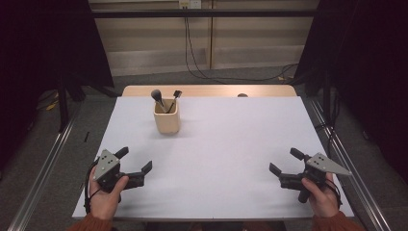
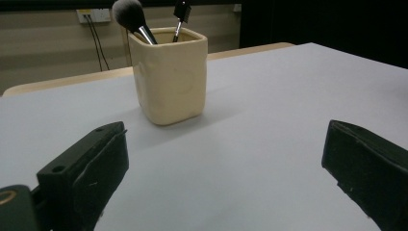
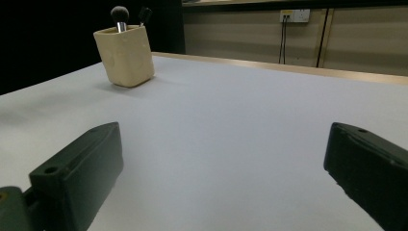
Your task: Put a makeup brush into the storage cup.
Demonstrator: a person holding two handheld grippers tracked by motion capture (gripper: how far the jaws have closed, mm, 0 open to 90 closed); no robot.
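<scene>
With both grippers parked low at the near edge, nothing is held.
Left gripper (image 1: pixel 134 162) and right gripper (image 1: pixel 285 163) jaws spread, empty; cream brush holder (image 1: pixel 166 120) stands upright far-left, makeup brush (image 1: pixel 158 98) inside, reachable from above.

Beige panelled wall (image 1: pixel 154 33), grey floor (image 1: pixel 96 110), dark curtains (image 1: pixel 43 43)

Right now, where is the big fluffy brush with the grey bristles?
The big fluffy grey-bristled brush stands bristles-up in the square cream cup, beside a small black brush, at the table's far left in the high view, ahead of the left gripper.
</scene>
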